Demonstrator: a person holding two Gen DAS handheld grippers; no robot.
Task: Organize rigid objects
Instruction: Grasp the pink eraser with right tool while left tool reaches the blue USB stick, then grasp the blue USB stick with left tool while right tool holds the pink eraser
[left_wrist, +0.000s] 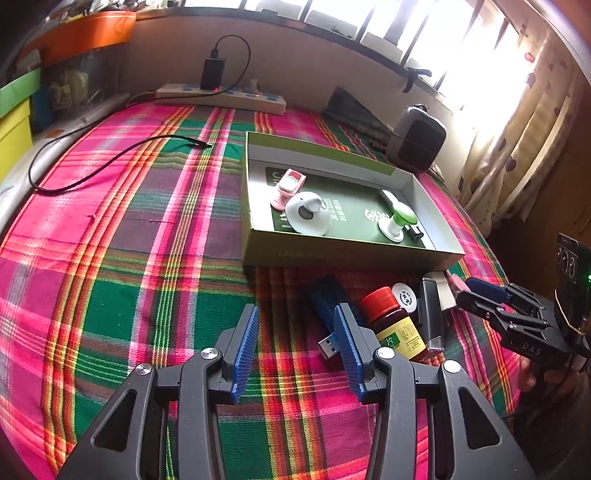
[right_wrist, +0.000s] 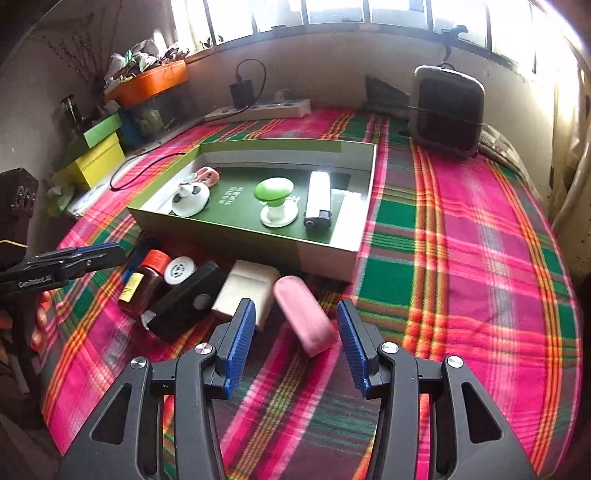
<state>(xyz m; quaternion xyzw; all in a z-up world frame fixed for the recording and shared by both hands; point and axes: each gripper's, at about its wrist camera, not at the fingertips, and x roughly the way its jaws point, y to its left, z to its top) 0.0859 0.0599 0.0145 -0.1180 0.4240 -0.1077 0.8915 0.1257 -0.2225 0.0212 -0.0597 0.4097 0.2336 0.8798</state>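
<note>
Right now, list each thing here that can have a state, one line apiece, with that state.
Left gripper: open, empty.
Right gripper: open, pink case between the pads, not gripped.
Green box: lidless, holding four things.
Brown bottle: lying down, red cap on.
USB stick: uncapped, plug bare.
Pink case: lying on the cloth.
Power strip: charger plugged in, red light on.

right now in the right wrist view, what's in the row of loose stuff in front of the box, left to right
brown bottle with red cap → black rectangular device → cream-white case → pink case, which lies between the open right gripper's fingers.
</note>
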